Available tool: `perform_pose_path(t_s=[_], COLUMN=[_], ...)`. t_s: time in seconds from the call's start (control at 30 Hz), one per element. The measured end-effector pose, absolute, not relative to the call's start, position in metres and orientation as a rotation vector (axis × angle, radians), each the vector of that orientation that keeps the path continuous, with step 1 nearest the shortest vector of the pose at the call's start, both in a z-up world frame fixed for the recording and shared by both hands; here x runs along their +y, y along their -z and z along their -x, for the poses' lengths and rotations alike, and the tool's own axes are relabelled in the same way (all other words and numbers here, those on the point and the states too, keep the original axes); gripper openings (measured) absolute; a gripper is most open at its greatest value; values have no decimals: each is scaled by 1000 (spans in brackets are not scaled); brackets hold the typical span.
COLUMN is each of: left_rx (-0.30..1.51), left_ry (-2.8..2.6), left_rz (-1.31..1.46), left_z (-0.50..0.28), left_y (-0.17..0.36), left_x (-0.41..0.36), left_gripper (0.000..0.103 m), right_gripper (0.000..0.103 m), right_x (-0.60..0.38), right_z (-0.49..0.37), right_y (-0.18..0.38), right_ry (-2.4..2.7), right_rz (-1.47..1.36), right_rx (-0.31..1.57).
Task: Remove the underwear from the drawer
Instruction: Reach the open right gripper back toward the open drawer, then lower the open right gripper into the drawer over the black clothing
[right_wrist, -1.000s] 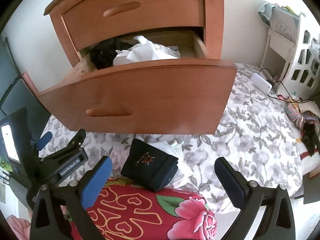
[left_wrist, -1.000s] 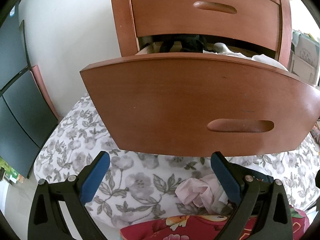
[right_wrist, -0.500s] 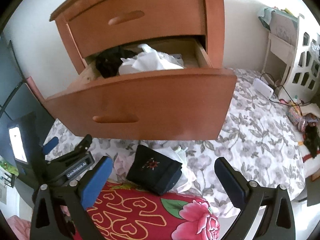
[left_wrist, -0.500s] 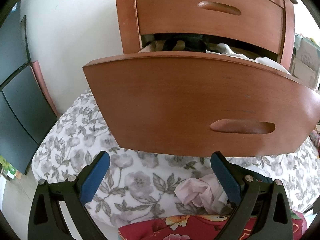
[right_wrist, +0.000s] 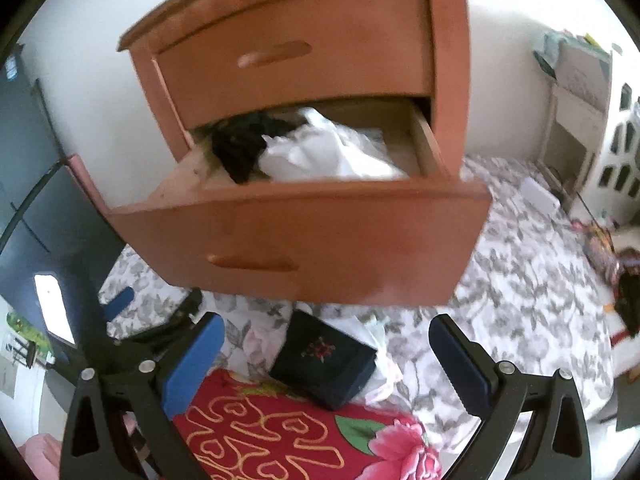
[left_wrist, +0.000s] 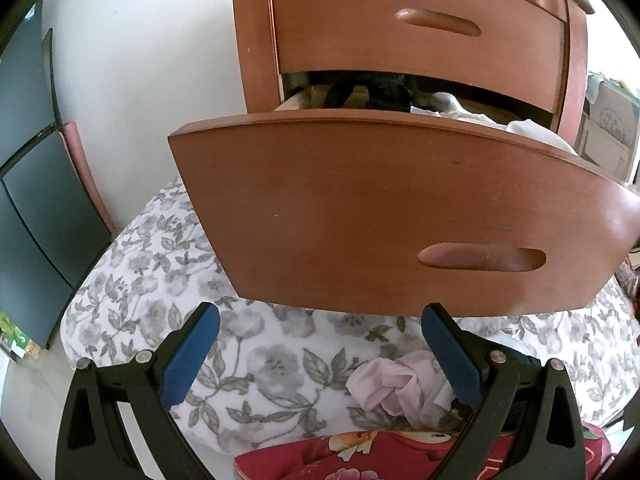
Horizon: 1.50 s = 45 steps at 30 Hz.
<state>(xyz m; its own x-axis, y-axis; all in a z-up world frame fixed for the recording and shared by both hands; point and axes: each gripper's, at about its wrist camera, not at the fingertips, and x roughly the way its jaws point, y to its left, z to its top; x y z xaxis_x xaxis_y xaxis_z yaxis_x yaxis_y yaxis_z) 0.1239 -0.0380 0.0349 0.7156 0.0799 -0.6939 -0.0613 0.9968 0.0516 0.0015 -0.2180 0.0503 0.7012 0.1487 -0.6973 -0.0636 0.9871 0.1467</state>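
Two grippers hang empty, jaws spread wide. The left gripper (left_wrist: 320, 344) sits low in front of the pulled-out drawer (left_wrist: 400, 216), below its rim, so from there only slivers of the contents show. The right gripper (right_wrist: 326, 350) is higher and looks down into that drawer (right_wrist: 304, 236), probably placed so it can reach over the front panel. Inside lie a black garment (right_wrist: 240, 148) at the left and crumpled white underwear (right_wrist: 324, 156) beside it, touching. On the floral bed (right_wrist: 520, 280) below rest a folded dark garment (right_wrist: 324, 364) and a pink one (left_wrist: 396, 384), likely already removed.
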Motion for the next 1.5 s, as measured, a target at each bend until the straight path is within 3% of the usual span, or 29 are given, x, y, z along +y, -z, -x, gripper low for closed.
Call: perform_pose_path(t_s=[0.6, 1.0, 1.5], left_rx=[785, 823, 843], left_ry=[-41, -14, 8], left_rz=[9, 30, 57], left_z=[-127, -132, -136], left_y=[-33, -26, -23], left_x=[-36, -35, -32], left_gripper=[101, 101, 101], right_gripper=[103, 103, 97], right_x=[-229, -198, -167], right_z=[-53, -123, -180], right_y=[-113, -148, -114], right_ry=[-119, -160, -208], right_rz=[-109, 50, 134], right_rx=[682, 700, 888])
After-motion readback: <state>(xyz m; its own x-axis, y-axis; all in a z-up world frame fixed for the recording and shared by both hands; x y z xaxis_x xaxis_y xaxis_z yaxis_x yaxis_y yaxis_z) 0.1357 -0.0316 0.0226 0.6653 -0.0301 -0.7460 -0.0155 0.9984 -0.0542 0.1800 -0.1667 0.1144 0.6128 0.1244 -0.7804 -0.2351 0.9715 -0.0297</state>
